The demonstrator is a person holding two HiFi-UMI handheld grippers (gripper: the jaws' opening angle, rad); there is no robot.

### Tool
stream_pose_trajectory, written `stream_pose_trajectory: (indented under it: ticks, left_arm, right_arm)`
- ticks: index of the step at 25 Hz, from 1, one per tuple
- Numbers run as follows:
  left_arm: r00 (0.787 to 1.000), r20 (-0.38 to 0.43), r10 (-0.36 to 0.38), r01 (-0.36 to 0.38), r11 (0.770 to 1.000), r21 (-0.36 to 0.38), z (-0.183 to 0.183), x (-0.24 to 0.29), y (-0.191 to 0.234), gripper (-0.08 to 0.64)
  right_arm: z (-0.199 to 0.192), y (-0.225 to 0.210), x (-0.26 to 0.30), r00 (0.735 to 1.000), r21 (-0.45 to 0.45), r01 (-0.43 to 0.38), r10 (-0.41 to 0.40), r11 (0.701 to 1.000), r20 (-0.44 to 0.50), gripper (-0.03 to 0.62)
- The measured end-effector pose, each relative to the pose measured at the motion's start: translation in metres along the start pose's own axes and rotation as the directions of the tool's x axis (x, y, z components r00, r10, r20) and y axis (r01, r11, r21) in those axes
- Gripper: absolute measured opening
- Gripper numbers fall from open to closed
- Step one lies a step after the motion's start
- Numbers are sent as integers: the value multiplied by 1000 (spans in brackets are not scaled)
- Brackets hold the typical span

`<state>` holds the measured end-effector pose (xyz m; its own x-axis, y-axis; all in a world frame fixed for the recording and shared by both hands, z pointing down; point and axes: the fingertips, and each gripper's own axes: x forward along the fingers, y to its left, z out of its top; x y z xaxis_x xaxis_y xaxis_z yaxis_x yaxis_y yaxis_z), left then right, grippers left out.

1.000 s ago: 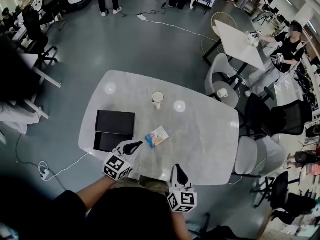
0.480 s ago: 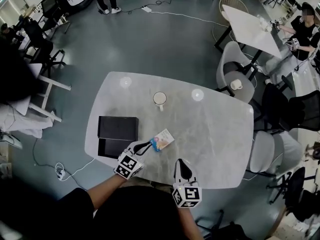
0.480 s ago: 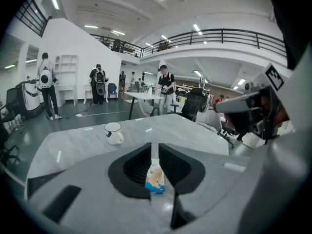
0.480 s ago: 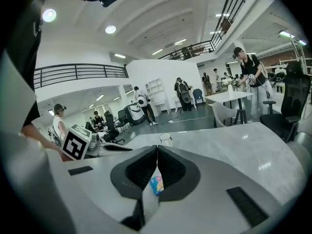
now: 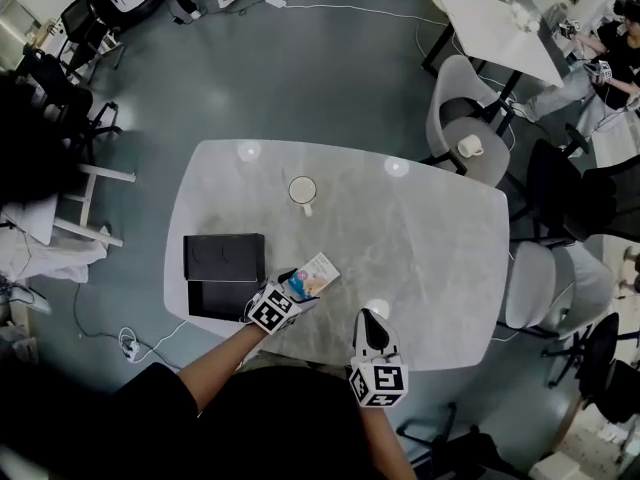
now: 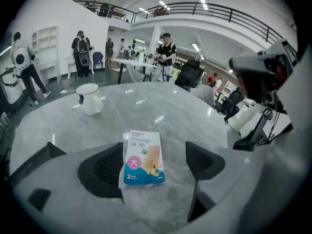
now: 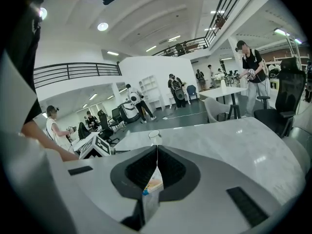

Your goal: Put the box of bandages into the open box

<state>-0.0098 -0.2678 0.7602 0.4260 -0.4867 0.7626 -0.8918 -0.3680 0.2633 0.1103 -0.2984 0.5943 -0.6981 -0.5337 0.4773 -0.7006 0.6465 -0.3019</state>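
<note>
The bandage box (image 5: 314,275), white and blue, lies flat on the grey marble table (image 5: 420,238). My left gripper (image 5: 297,286) has come down over it. In the left gripper view the bandage box (image 6: 144,157) lies between the two pads, close to the left pad (image 6: 108,167) and well apart from the right one. These jaws have just been opening and stand wide, with no pad pressing on the carton. The black open box (image 5: 224,257) sits on the table's left, its lid (image 5: 214,296) lying beside it. My right gripper (image 5: 368,320) hovers near the front edge, shut on nothing (image 7: 156,152).
A white mug (image 5: 301,190) stands mid-table beyond the bandage box. Grey chairs (image 5: 535,288) line the table's right side. The table's front edge runs just under both grippers. People work at other tables farther off.
My left gripper moved forward and down to the bandage box, and its shut jaws have spread around it. The right gripper shifted a little along the front edge.
</note>
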Motion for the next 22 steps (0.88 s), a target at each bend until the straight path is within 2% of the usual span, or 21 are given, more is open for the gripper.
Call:
stream_pose_trajectory:
  ticks: [3,5,8,12,18,22]
  left_arm:
    - [990,-138,24,-23,1000,9,-25,28,11,396]
    - [980,-190,55,-51,998,23,-32,40,21,396]
    - [974,-211,76,-75,997,14,-36,54,30,396]
    - [972,-233,39,-57,996,-70,-40,73,31,415]
    - [948,-310,71,-77,997,-5,-49,88,34,436]
    - [951,-294,92,-93,996,11,-51,90,32,440]
  right_arm:
    - [-1,-11,2,1000,2,23,-23,1000,-5,12]
    - [-2,-20,2,999,-4,50,-50,999,-8,12]
    - [-5,-36,0,997,2,81,-81,997,-15,12]
    - [-8,-56,0,992,15,120,-119,993,-27,12]
    - [-10,-72,-1,990,47,141,-140,989,-29,12]
    - [-12,-75,-1,989,57,149,-147,987,-31,12]
